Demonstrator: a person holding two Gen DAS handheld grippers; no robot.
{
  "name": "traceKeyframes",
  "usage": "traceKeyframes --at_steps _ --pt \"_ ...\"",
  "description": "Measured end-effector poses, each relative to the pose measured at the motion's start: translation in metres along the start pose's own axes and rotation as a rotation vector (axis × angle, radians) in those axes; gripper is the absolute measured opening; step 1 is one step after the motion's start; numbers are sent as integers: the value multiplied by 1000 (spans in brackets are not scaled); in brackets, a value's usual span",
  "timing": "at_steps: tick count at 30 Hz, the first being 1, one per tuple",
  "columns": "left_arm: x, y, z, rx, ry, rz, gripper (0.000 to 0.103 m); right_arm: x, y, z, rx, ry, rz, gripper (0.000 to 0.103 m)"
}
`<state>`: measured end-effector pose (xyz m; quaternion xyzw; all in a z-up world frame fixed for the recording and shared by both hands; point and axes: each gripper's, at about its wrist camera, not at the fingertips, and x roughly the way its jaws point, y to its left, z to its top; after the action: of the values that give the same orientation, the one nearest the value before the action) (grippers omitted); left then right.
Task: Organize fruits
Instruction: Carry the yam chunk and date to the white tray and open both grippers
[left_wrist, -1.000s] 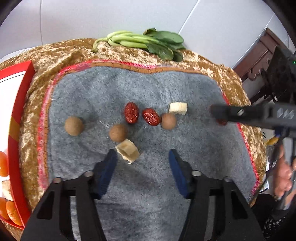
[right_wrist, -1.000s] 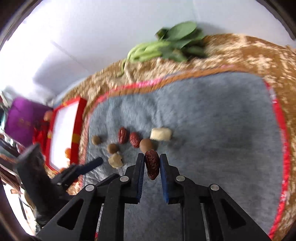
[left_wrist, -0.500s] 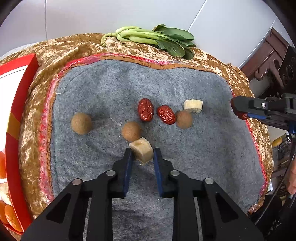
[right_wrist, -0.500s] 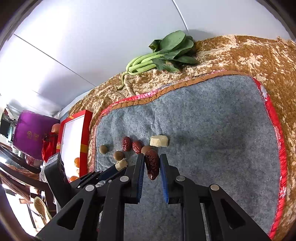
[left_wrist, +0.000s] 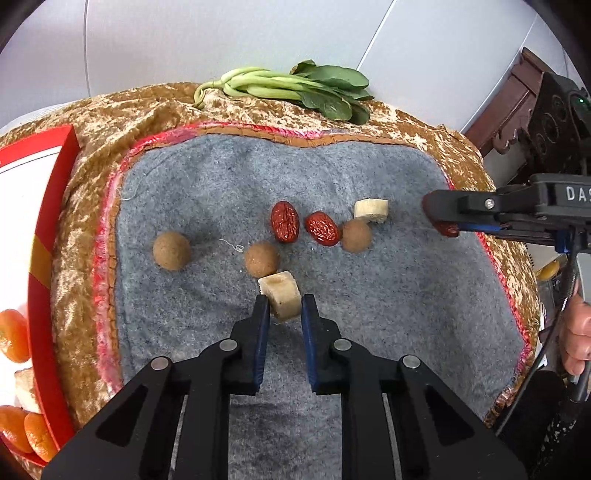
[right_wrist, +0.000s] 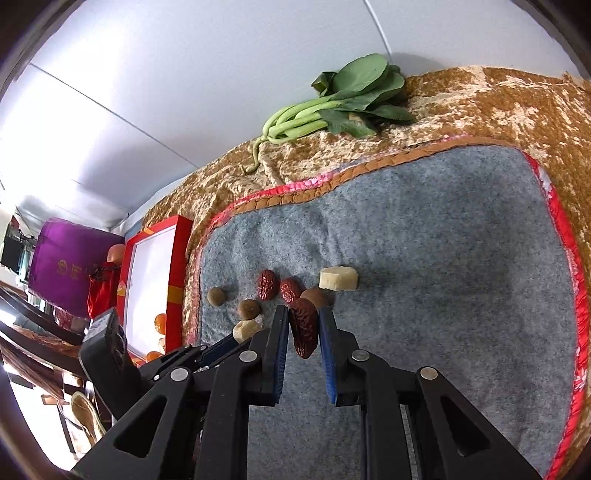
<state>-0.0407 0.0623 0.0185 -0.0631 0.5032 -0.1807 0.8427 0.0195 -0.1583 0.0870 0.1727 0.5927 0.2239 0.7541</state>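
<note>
Now left tongs (left_wrist: 282, 308) clamp the banana chunk (left_wrist: 280, 294), jaws just closed on it. Right tongs (right_wrist: 303, 325) grip a red date (right_wrist: 303, 326). Bare grey mat (right_wrist: 443, 295) lies right of them, its red edge well apart.

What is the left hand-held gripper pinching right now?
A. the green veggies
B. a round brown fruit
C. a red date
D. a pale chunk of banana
D. The left hand-held gripper is shut on the pale banana chunk, its blue pads pressing both sides; the red date is in the right hand-held gripper instead.
</note>
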Motion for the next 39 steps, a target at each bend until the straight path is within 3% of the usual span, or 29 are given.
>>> traceKeyframes --at_steps 9,23,30,39 --pt "-36 15 -10 -11 -21 49 15 21 29 -12 -61 45 57 17" --pt "-120 97 -38 -84 -110 294 15 87 142 -52 -254 149 278 17" --pt "-123 124 -50 -90 -66 381 15 110 184 -64 -315 143 376 17" --pt "-123 134 -55 -111 -39 414 15 145 198 -77 -299 183 391 17"
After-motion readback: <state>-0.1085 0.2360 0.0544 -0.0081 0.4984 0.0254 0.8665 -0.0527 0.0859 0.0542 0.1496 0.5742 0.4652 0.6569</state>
